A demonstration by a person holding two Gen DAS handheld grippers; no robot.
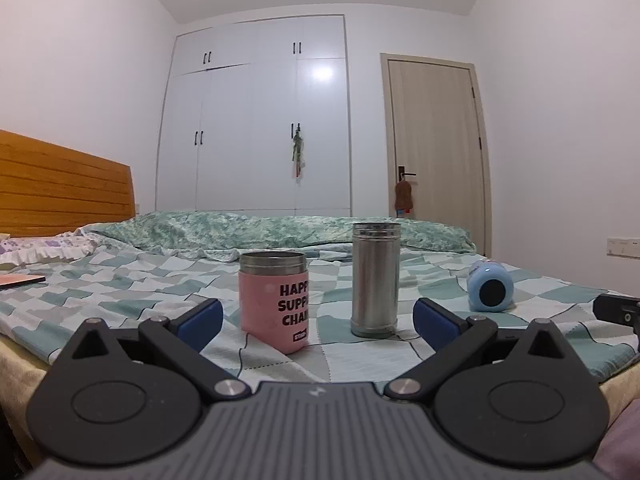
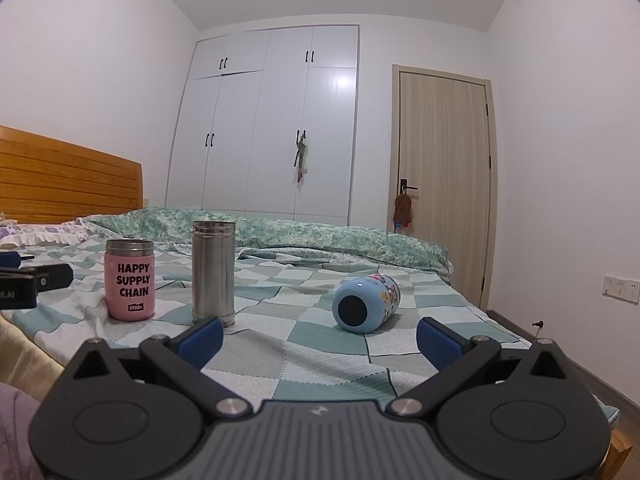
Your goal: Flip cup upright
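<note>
Pink cup (image 2: 129, 285), "HAPPY SUPPLY CHAIN"

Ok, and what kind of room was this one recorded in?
A bedroom, by the look of it. The cups stand on a bed with a checked sheet and a wooden headboard, and a white built-in wardrobe fills the far wall next to a closed door.

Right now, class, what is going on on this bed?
A person holds two grippers over a checked bedspread. Both the left gripper and the right gripper are open and hold nothing. A pink cup and a steel cup stand upright. The blue cup lies on its side, base toward the right gripper, not yet touched.
</note>
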